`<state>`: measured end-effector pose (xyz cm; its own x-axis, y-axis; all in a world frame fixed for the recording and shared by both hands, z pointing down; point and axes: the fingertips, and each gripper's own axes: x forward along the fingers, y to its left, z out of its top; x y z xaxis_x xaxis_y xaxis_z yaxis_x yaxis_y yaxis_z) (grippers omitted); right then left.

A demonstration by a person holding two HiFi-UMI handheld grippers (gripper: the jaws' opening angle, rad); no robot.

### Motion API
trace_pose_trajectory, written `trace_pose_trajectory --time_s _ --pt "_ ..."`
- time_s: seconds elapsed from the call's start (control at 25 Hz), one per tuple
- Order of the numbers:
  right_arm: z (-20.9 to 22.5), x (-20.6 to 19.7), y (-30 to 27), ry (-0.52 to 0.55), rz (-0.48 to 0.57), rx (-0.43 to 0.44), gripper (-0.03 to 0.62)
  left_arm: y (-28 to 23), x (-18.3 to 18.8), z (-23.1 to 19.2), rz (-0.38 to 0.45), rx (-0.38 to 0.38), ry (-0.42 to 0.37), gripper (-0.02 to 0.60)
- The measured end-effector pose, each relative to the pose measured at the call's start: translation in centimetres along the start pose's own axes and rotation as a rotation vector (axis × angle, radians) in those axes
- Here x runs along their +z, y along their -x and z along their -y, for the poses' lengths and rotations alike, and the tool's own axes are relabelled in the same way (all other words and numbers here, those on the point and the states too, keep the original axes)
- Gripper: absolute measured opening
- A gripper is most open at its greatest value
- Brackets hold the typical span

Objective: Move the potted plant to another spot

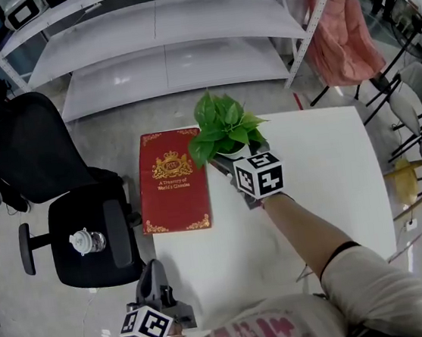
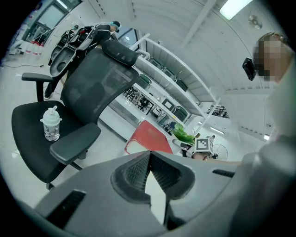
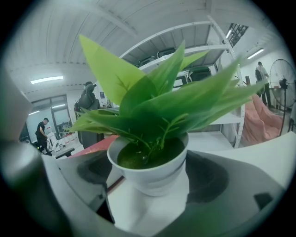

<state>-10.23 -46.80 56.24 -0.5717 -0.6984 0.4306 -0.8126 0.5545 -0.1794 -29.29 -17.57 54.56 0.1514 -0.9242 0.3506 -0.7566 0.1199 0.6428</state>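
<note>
The right hand-held gripper [image 1: 240, 166] was reached forward over the white worktop [image 1: 327, 180], and its jaws were closed on the white pot of the potted plant [image 1: 225, 131]. In the right gripper view the pot [image 3: 148, 169] sat between the two dark pads, one pressed at each side, and the green leaves filled the upper part of the picture. I could not tell whether the pot was touching the worktop or was a little above it. The plant was near the far edge of the worktop, just beside the upper right corner of a red book [image 1: 173, 180]. The left hand-held gripper [image 1: 154, 274] was low at the near left corner of the worktop, well apart from the plant. Its jaws were together at the tips with nothing between them. A black office chair [image 1: 89, 232] was left of the worktop with a small bottle [image 1: 88, 241] on its seat.
</note>
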Motion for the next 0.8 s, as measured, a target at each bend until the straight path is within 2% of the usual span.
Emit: trace_pose_trajectory --time_s 0.36,0.56,0.8 --pt "0.1 -0.3 -0.1 0.008 -0.012 0.008 0.504 -0.1 -0.4 0.3 -0.013 -0.007 0.007 0.002" --pt "0.2 -1.3 0.0 -0.008 -0.023 0.009 0.475 0.0 -0.6 0.3 -0.014 -0.003 0.008 0.002" --pt "0.3 -1.3 0.0 0.004 -0.027 0.020 0.471 0.2 -0.6 0.3 -0.012 0.002 0.018 0.002"
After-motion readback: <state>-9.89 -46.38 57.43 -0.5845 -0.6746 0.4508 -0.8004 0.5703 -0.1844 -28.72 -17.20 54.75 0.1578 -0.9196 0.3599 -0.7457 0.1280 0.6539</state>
